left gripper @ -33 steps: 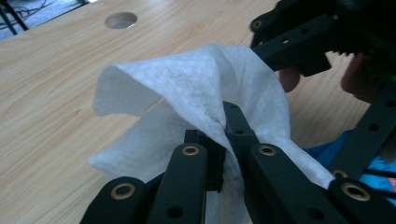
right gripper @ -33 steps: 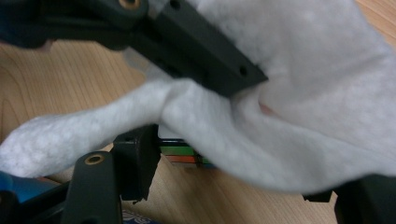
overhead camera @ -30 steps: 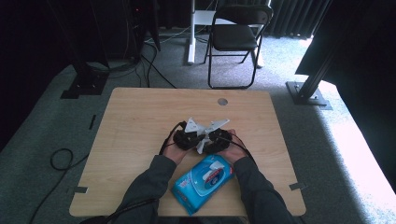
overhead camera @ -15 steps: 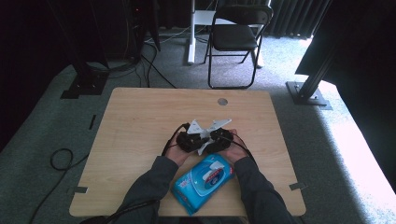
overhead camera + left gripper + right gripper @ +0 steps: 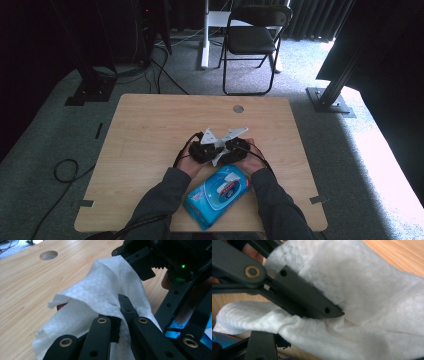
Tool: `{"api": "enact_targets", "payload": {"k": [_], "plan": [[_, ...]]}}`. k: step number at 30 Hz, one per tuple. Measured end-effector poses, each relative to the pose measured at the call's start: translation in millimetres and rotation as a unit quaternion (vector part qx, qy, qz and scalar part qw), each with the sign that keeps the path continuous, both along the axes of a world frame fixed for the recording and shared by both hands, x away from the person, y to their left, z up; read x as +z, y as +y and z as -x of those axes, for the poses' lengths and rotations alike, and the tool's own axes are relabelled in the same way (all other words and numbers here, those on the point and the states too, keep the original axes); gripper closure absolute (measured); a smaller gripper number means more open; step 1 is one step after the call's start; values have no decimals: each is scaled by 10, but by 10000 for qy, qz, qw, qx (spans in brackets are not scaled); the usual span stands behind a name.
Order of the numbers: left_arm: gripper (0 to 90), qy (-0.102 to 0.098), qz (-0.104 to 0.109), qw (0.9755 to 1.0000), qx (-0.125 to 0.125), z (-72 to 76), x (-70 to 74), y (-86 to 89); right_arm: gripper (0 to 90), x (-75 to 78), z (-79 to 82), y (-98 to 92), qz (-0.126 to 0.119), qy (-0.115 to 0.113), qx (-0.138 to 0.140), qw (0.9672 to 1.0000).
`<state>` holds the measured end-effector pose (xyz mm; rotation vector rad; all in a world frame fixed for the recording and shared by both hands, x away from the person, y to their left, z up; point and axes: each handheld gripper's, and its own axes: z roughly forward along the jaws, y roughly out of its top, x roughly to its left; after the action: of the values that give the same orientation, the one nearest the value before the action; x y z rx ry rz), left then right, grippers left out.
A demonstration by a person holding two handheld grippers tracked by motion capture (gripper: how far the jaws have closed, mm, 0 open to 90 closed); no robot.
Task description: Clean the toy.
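Wipe (image 5: 100, 287) clamped in left gripper (image 5: 117, 322) jaws; right gripper (image 5: 235, 150) jaws' state unclear; wipes pack (image 5: 217, 195) nearby.

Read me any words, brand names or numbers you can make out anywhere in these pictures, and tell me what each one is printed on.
Blue wet-wipe pack: red and white printing on its label, too small and blurred to read.
White wipe cloth: no text.
Light wooden table: no text.
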<state>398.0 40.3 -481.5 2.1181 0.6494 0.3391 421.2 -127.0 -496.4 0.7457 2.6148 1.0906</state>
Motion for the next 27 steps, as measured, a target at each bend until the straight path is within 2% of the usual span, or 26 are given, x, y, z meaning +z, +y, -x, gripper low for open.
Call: {"api": "enact_targets", "payload": {"k": [10, 16, 23, 27], "plan": [[879, -106, -65, 9995, 297, -59, 15, 125, 342, -2, 5, -13, -17, 11, 12, 10000], [879, -98, -50, 9987, 496, -108, 15, 226, 342, 4, 8, -21, -19, 23, 1, 10000], [878, -108, -30, 9969, 778, -147, 10, 326, 342, 0, 9, -24, -5, 6, 32, 10000], [878, -106, -101, 9970, 760, -147, -9, 319, 342, 3, 8, -29, 9, 7, 25, 10000]]}}
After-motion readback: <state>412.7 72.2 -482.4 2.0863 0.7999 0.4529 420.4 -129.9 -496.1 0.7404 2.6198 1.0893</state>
